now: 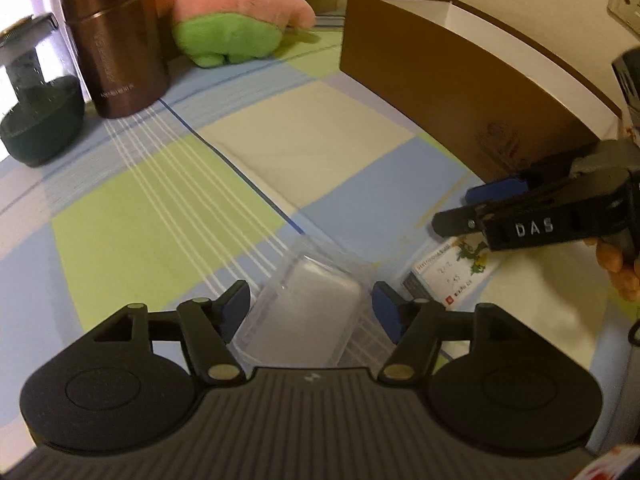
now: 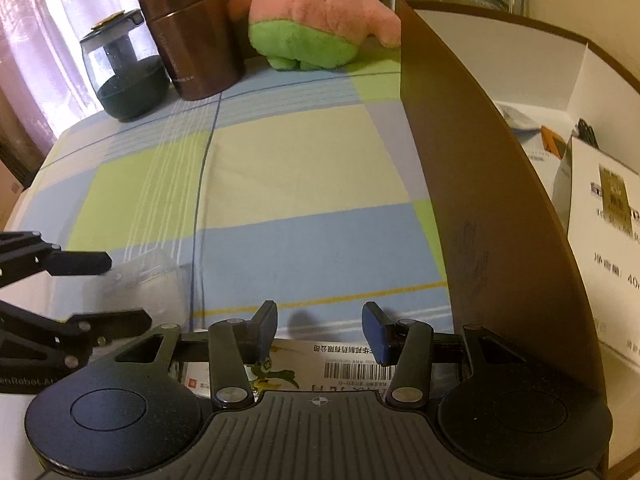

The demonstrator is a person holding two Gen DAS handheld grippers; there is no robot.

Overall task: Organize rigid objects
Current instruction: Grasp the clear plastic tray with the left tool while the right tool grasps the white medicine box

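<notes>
A clear plastic case (image 1: 304,312) lies on the checked cloth between the fingers of my left gripper (image 1: 310,306). The blue pads stand a little off its sides, so that gripper is open. From the right wrist the case (image 2: 160,284) shows faintly beside the left gripper (image 2: 128,290). My right gripper (image 2: 322,324) hovers over a flat white medicine box (image 2: 340,360) with a barcode; the box is wider than the gap and nothing is between the pads. The left wrist view shows the right gripper (image 1: 456,210) above that box (image 1: 452,276), close to the open brown box (image 1: 440,92).
The brown box (image 2: 480,200) on the right holds white cartons (image 2: 600,220). At the back stand a brown canister (image 1: 120,60), a pink and green plush toy (image 1: 232,12) and a glass teapot (image 1: 36,112). A person's fingers (image 1: 616,268) hold the right gripper.
</notes>
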